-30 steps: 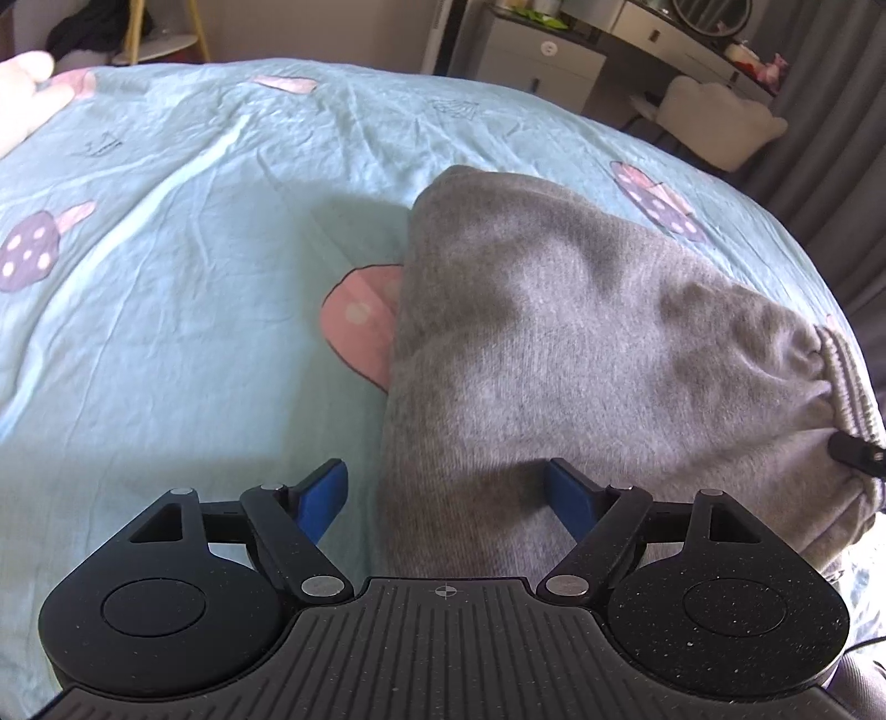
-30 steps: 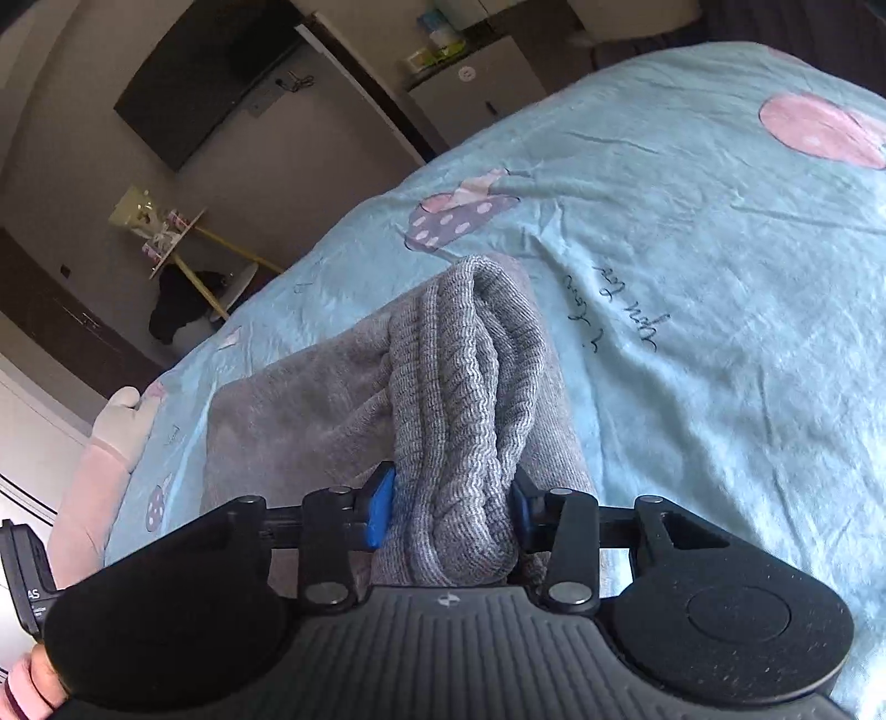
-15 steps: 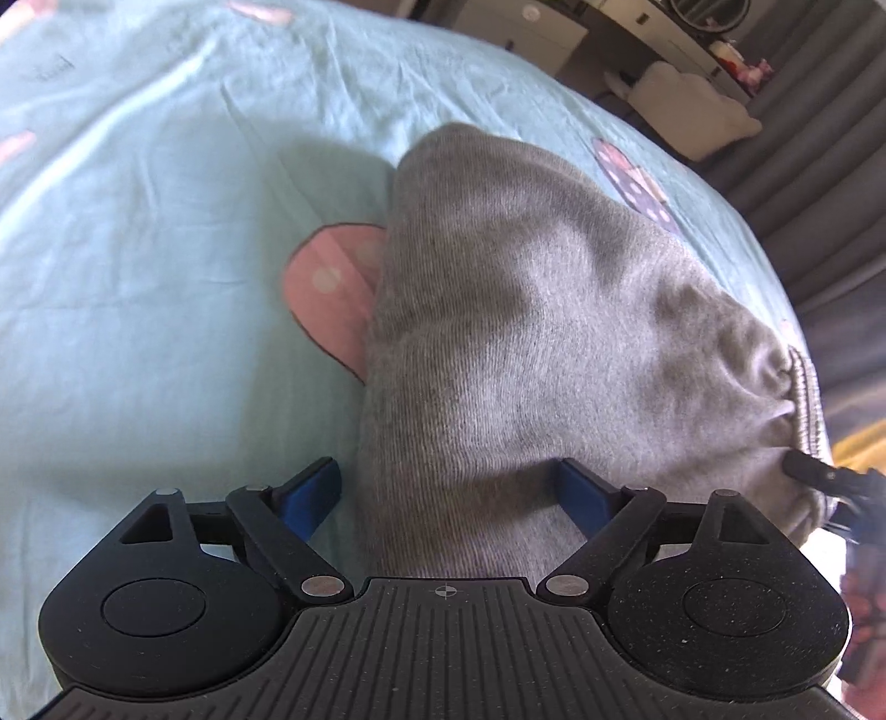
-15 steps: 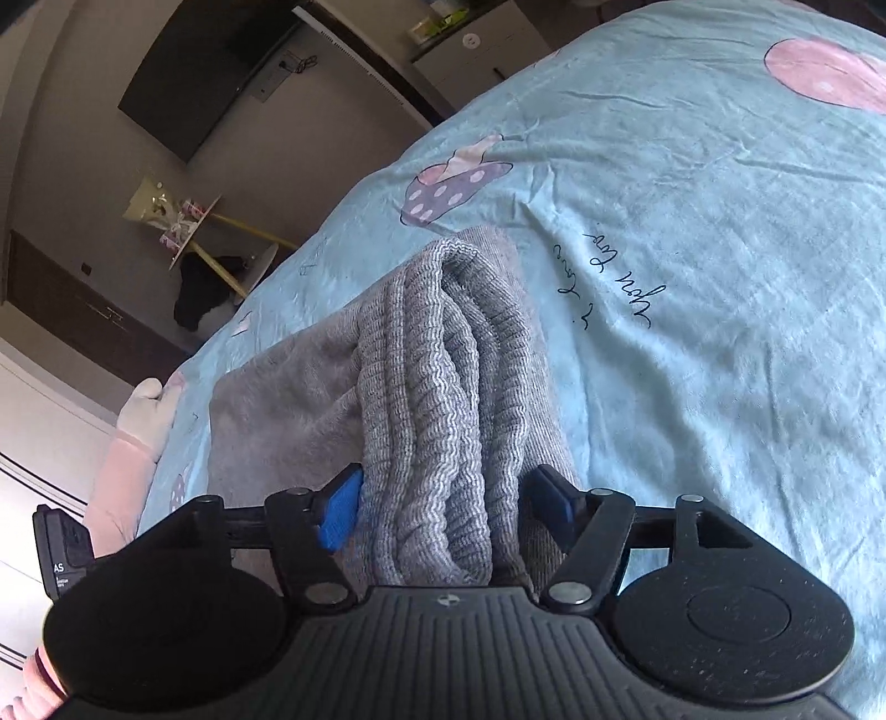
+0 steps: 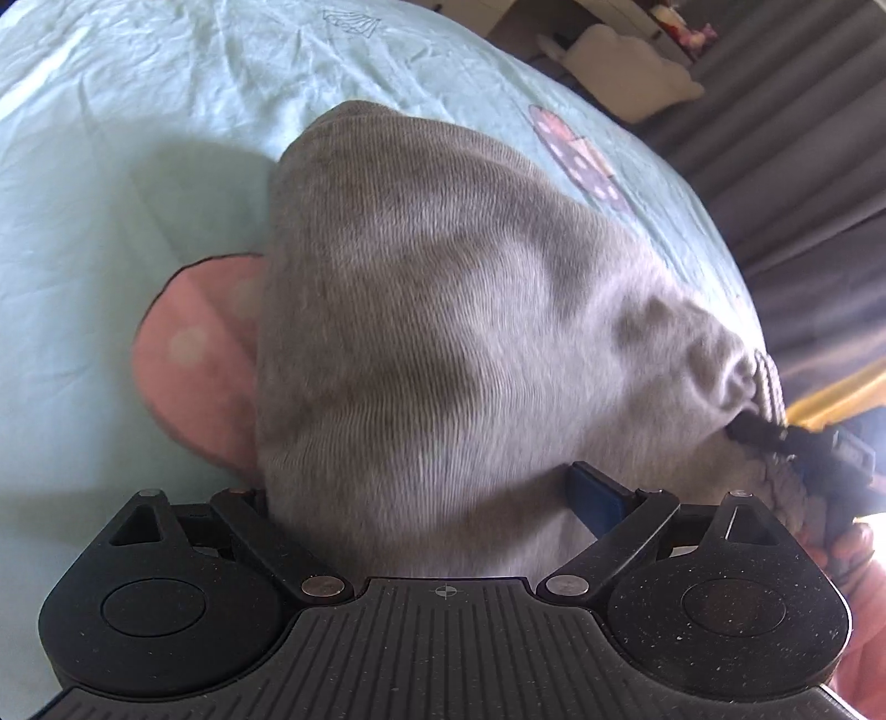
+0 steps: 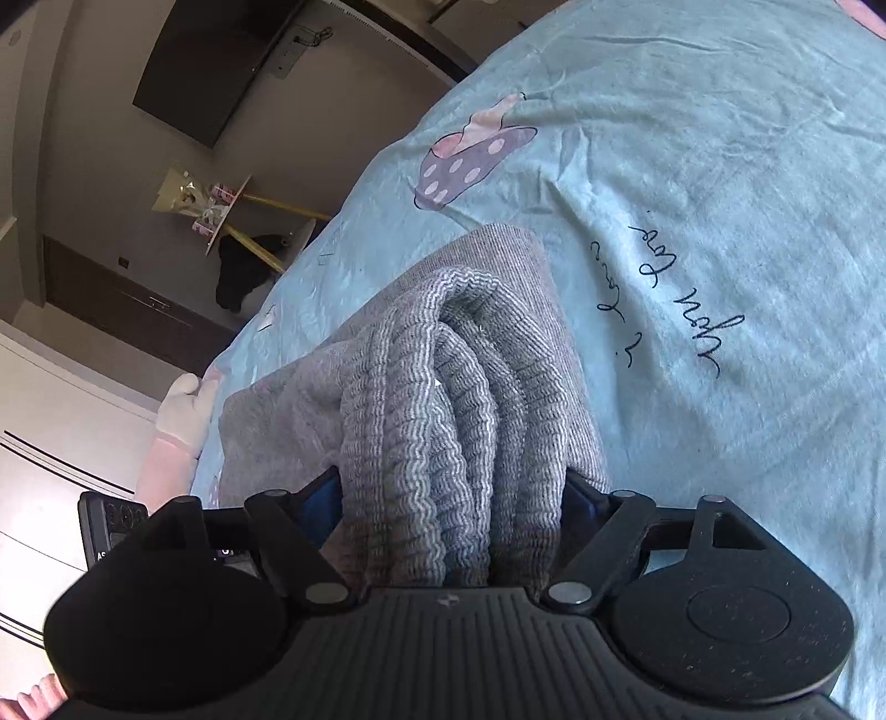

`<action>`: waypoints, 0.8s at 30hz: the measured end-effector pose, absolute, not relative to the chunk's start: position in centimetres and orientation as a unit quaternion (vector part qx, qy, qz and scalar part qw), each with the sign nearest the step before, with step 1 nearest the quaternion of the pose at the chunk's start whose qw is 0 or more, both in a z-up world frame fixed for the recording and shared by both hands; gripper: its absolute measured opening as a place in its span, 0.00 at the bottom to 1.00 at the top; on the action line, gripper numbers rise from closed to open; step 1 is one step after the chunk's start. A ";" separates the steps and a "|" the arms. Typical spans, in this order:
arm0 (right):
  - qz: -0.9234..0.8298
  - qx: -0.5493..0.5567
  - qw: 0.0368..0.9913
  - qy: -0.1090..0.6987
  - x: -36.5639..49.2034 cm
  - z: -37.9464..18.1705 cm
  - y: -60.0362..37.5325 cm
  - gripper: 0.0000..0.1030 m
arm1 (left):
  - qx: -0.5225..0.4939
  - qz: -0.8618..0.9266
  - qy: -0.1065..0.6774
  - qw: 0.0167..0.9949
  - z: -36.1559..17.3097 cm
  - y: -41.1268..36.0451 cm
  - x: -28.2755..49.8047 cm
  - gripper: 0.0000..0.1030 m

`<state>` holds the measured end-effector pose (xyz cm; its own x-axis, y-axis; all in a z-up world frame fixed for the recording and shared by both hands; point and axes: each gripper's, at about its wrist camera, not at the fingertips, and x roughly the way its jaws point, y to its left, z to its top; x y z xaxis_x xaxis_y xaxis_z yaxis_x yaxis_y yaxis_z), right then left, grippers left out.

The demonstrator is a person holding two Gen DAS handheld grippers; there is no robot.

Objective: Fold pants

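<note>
Grey folded pants [image 5: 443,332] lie on a light blue bedsheet [image 5: 111,166]. My left gripper [image 5: 421,493] is open wide, its blue-padded fingers straddling the near edge of the folded fabric, which bulges between them. In the right wrist view the ribbed waistband [image 6: 454,415] of the pants sits bunched between the fingers of my right gripper [image 6: 448,498], whose jaws stand apart around it, loosely open. The right gripper also shows in the left wrist view [image 5: 797,443] at the waistband end of the pants.
The sheet carries pink and purple mushroom prints [image 5: 194,354] and black script [image 6: 681,315]. A white chair [image 5: 620,44] and grey curtains [image 5: 803,138] stand beyond the bed. A wall TV [image 6: 221,72], a small side table [image 6: 221,205] and a pink plush toy [image 6: 177,421] show in the right wrist view.
My left gripper has pushed forward and lower over the pants, fabric now filling its open jaws. My right gripper's jaws have widened around the waistband.
</note>
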<state>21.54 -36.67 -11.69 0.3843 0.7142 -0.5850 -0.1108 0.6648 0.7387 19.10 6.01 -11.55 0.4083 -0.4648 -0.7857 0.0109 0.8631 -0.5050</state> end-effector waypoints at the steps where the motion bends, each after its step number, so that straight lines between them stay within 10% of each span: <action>1: 0.267 0.306 0.775 0.484 21.6 -11.7 -36.6 0.67 | -0.220 -0.147 0.519 0.813 -11.6 5.9 19.2 0.95; 9: 0.287 0.325 0.758 0.488 21.9 -10.9 -36.0 0.46 | -0.223 -0.159 0.485 0.831 -10.5 6.1 18.1 0.64; 18: 0.291 0.350 0.736 0.501 23.3 -12.1 -35.4 0.51 | -0.232 -0.167 0.493 0.822 -11.6 6.6 18.4 0.82; 24: 0.275 0.338 0.755 0.490 22.7 -11.5 -34.8 0.45 | -0.247 -0.161 0.491 0.820 -11.2 7.0 18.0 0.65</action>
